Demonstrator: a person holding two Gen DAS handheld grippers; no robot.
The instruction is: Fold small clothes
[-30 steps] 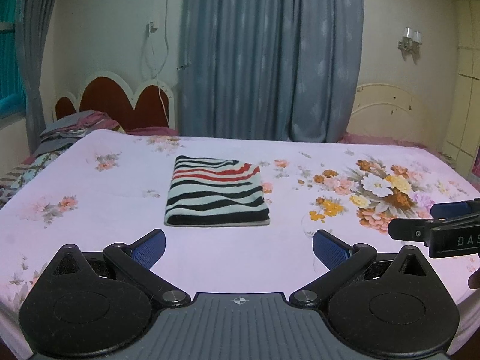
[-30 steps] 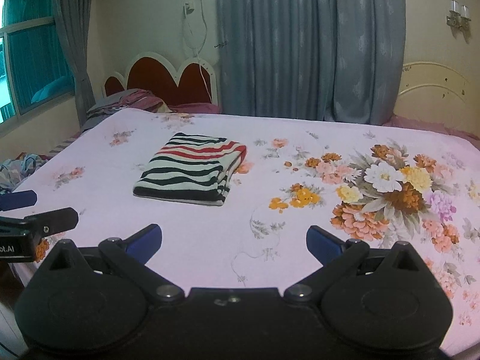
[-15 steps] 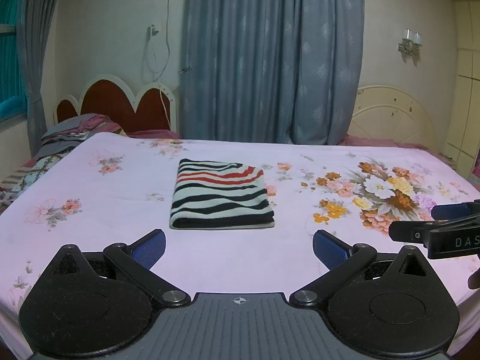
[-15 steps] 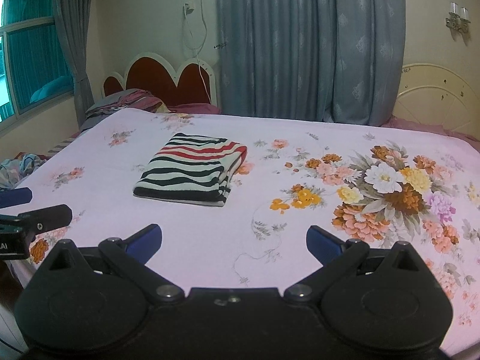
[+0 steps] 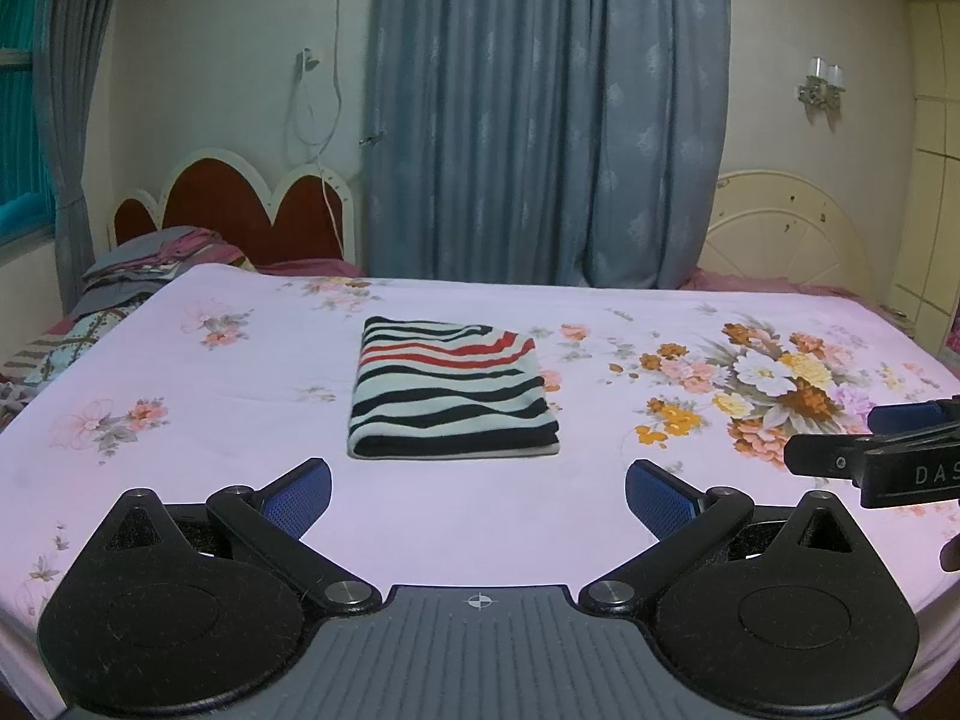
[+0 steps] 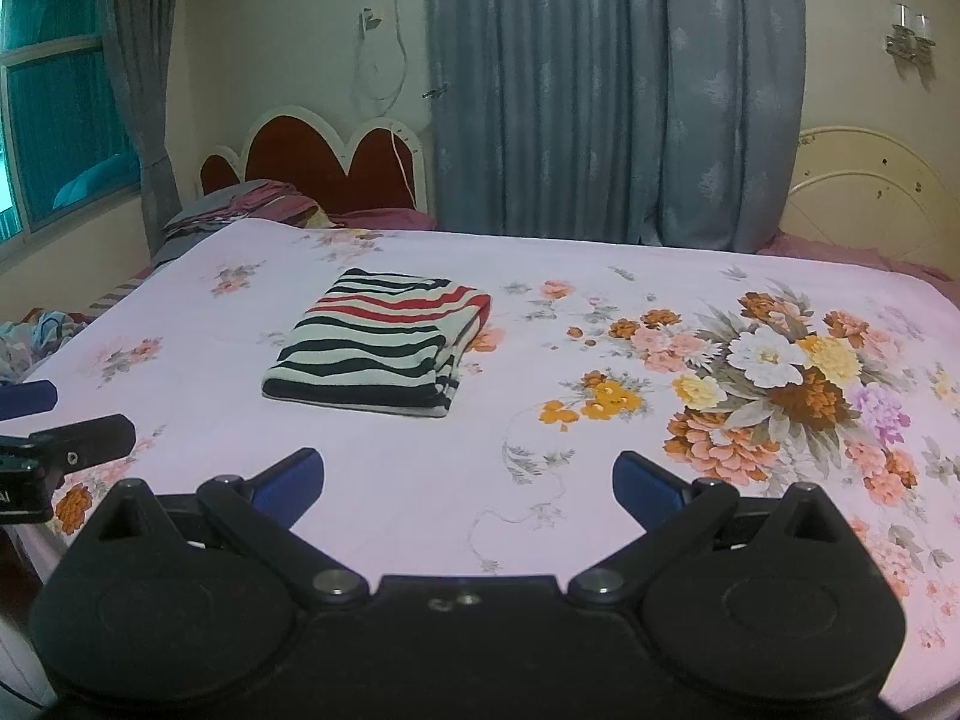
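A folded garment with black, white and red stripes (image 5: 450,390) lies flat on the pink flowered bed sheet (image 5: 240,408); it also shows in the right wrist view (image 6: 384,342). My left gripper (image 5: 478,495) is open and empty, held back from the garment over the bed's near edge. My right gripper (image 6: 468,480) is open and empty, to the right of the left one. Each gripper shows at the edge of the other's view: the right one (image 5: 888,450) and the left one (image 6: 54,426).
The bed sheet (image 6: 600,312) has a large flower print (image 6: 780,384) on its right side. A pile of clothes (image 5: 144,264) lies at the far left by the red headboard (image 5: 240,210). Grey curtains (image 5: 540,120) hang behind the bed.
Both grippers have drawn back and tilted up a little, so the garment sits lower and farther in view. The jaws stay open. The garment has not moved.
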